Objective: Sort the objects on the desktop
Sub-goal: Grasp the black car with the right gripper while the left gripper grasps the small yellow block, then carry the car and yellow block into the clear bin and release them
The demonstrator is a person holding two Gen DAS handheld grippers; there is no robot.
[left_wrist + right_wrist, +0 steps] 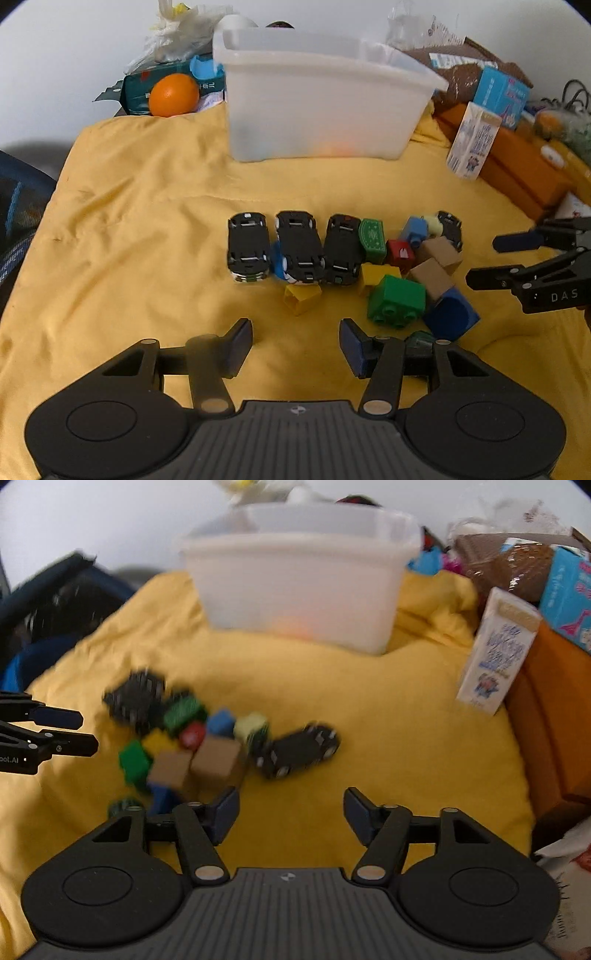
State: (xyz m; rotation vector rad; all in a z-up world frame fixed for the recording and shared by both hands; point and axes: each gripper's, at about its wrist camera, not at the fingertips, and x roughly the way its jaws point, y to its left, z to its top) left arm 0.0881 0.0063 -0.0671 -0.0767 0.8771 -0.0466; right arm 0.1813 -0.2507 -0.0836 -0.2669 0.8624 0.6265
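Three toy cars lie upside down in a row, the first car (248, 251) leftmost, then the second car (300, 247) and the third car (343, 249). To their right is a pile of blocks: a green brick (397, 301), a yellow block (301, 297), a blue block (450, 312) and brown cubes (432, 278). A fourth car (450, 225) lies behind the pile, and it shows in the right wrist view as a blurred black car (299, 751). My left gripper (295, 332) hangs open just before the yellow block. My right gripper (291, 801) is open, below that car.
A translucent white bin (314, 99) stands at the back of the yellow cloth (147, 221). Beside the bin are an orange (173, 94) on the left and a milk carton (472, 142) with orange boxes (524, 166) on the right. Each gripper appears at the edge of the other's view.
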